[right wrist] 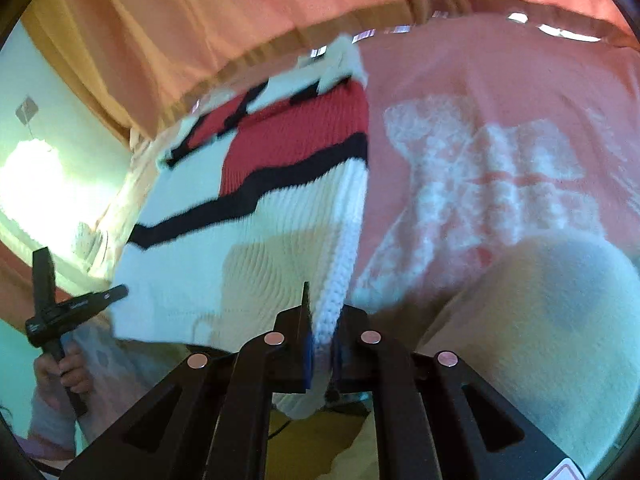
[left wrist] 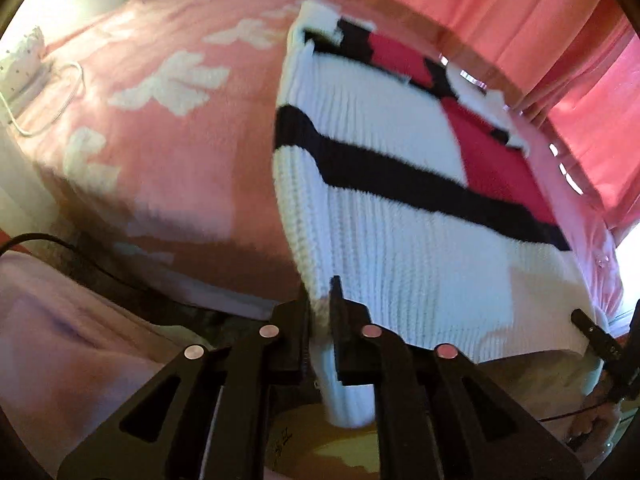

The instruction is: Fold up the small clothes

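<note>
Left gripper (left wrist: 320, 312): you are pinching the sweater (left wrist: 400, 208) hem, lower centre.
Right gripper (right wrist: 324, 328): clamping the other corner.
Advice: be keeping the hem taut.

A white ribbed knitted sweater with black stripes and red blocks (left wrist: 384, 208) is stretched over a pink bedcover with white bow patterns (left wrist: 160, 120). Its near left corner is pinched between the closed jaws of the black left gripper (left wrist: 320, 320). Pink curtains (left wrist: 520, 12) are seen behind.
</note>
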A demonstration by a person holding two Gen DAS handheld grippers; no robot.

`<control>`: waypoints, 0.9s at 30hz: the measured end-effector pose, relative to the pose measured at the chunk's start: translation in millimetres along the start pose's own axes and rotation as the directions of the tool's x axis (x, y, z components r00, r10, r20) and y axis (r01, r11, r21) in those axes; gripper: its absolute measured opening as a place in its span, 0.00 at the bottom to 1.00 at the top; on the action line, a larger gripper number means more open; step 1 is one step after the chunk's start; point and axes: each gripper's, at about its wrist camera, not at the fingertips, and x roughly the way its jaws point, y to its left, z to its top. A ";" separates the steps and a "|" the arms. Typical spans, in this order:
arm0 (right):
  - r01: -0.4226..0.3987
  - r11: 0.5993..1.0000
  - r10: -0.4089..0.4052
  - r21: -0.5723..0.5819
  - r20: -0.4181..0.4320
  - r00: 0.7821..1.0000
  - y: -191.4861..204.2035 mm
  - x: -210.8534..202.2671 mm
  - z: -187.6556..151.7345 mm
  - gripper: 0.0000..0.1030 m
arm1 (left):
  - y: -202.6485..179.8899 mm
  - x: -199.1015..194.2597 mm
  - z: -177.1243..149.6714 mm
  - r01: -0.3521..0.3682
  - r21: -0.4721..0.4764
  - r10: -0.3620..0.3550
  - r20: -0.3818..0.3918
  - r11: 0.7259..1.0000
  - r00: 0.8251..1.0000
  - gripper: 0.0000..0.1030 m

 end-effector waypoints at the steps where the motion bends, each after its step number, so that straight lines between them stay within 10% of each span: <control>1: 0.010 1.000 -0.010 0.012 -0.011 1.000 -0.2 4.9 1.5 0.07 | 1.9 6.5 1.3 -0.019 -0.017 0.018 -0.012 1.000 1.000 0.12; 7: 0.015 1.000 -0.015 -0.003 -0.089 0.996 9.4 26.0 5.5 0.10 | 8.8 24.6 2.4 -0.059 -0.052 0.057 -0.033 0.997 0.998 0.54; 15: 0.034 0.999 -0.036 -0.021 -0.148 0.988 11.0 38.5 3.3 0.13 | 15.7 32.6 1.1 -0.069 -0.084 0.067 -0.035 0.994 0.997 0.71; 17: 0.034 0.999 -0.036 -0.022 -0.152 0.988 11.5 41.0 3.9 0.12 | 17.5 31.2 0.1 -0.027 -0.093 0.023 -0.044 0.995 0.999 0.61; 21: 0.003 1.000 -0.005 -0.012 -0.111 0.994 13.2 34.7 2.3 0.07 | 14.0 30.7 -3.6 0.066 -0.088 -0.072 -0.070 0.994 0.995 0.04; 27: -0.062 0.998 0.062 0.001 -0.004 0.998 8.7 -19.1 -7.8 0.06 | 5.5 -21.4 -10.9 0.159 -0.068 -0.161 -0.016 0.985 0.987 0.02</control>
